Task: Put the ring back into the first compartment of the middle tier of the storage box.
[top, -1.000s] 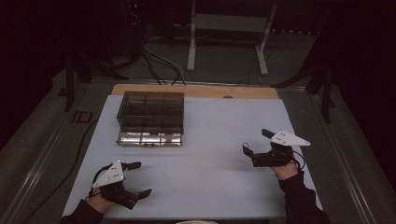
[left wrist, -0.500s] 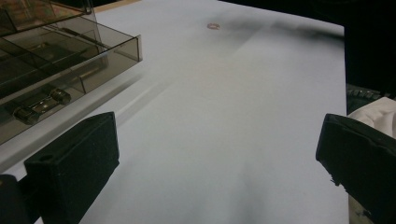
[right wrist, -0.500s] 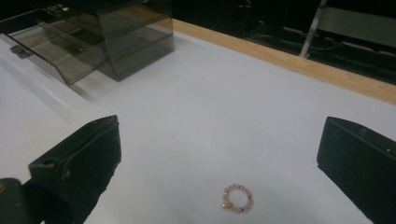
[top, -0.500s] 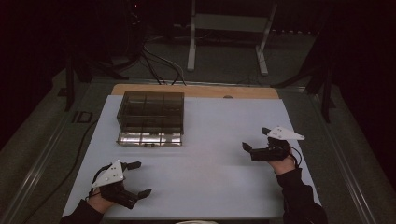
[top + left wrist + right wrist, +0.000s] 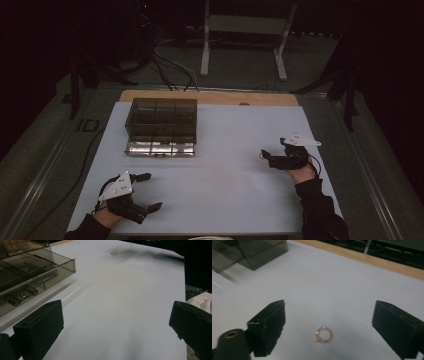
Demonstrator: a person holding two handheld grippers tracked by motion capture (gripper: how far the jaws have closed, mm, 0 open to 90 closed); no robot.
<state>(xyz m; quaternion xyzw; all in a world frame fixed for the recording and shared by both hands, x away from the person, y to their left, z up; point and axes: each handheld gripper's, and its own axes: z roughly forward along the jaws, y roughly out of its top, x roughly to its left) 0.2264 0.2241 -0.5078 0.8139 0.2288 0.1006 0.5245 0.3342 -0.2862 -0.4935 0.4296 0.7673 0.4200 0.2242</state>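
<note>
Right gripper view places a small pink beaded ring flat on the white table between the two black jaws of the right gripper. The jaws stand wide apart on either side of the ring and have just been closing slightly; neither pad touches it, so nothing is gripped. Straddling the ring in this way appears intended to bring both pads onto it when they close.

High view shows the right gripper low over the right side of the table, jaws pointing toward the centre, with the forearm entering from the bottom edge. The ring itself is too small to make out there.

A smoke-tinted compartment box sits at the far left of the table, well apart from the ring; it is probably the ring's destination, left clear for a later placement.

The left gripper rests near the front left corner, jaws spread wide with only bare table between them. Its view looks across the table, past the box, toward the ring at a distance.
</note>
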